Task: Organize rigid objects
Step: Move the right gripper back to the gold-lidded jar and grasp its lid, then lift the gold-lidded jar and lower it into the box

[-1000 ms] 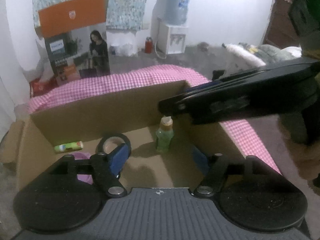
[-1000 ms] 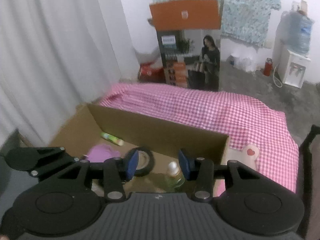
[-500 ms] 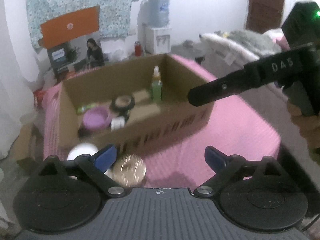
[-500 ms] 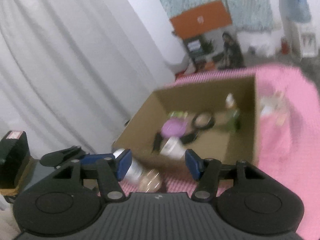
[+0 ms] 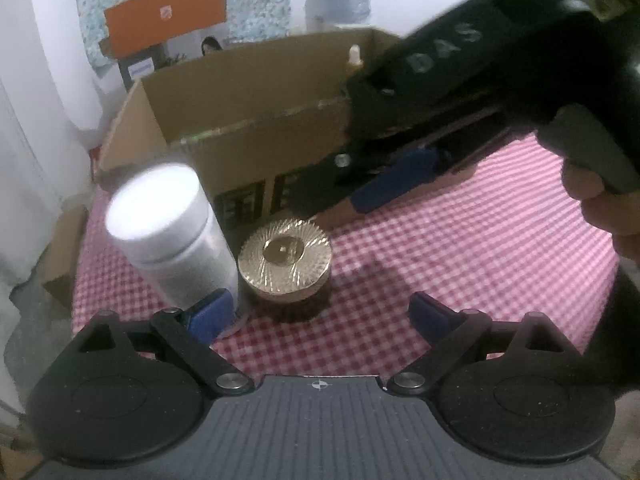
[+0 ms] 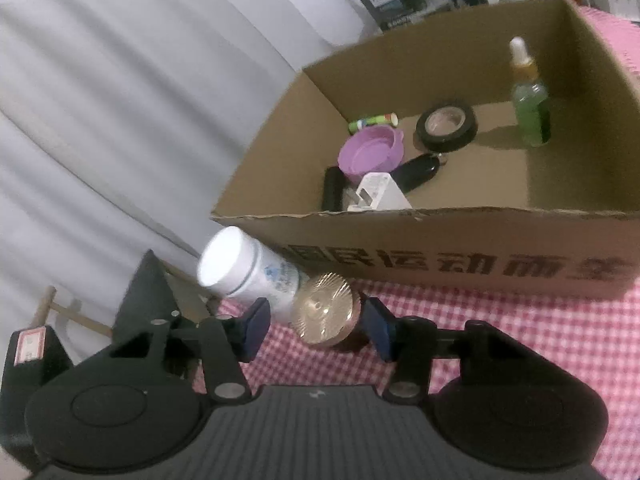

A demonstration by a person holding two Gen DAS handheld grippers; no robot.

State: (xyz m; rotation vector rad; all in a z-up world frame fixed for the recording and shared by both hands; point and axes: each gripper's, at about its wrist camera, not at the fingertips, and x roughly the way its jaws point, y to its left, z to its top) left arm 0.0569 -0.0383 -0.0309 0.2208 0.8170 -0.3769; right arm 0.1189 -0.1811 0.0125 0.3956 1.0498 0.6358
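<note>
Left wrist view shows the left gripper [image 5: 320, 312] low over a pink checked cloth [image 5: 460, 248], its jaws spread wide with nothing pressed between them. A white bottle [image 5: 172, 236] stands just behind the left blue pad [image 5: 210, 314], and a gold-lidded jar [image 5: 285, 258] sits just beside the bottle, in front of the cardboard box [image 5: 256, 148]. Across the upper right of that view reaches the right gripper's black body, held by a hand [image 5: 600, 208].

Right wrist view shows the right gripper [image 6: 316, 328] with its jaws closing around the gold-lidded jar [image 6: 322, 308]; whether the pads already touch it cannot be told. The white bottle [image 6: 248, 276] stands touching the jar on its left side. Inside the cardboard box [image 6: 440, 236] lie a purple bowl [image 6: 370, 152], a tape roll [image 6: 446, 124], a green bottle [image 6: 530, 108], a white charger [image 6: 378, 198] and a small green tube [image 6: 372, 121]
</note>
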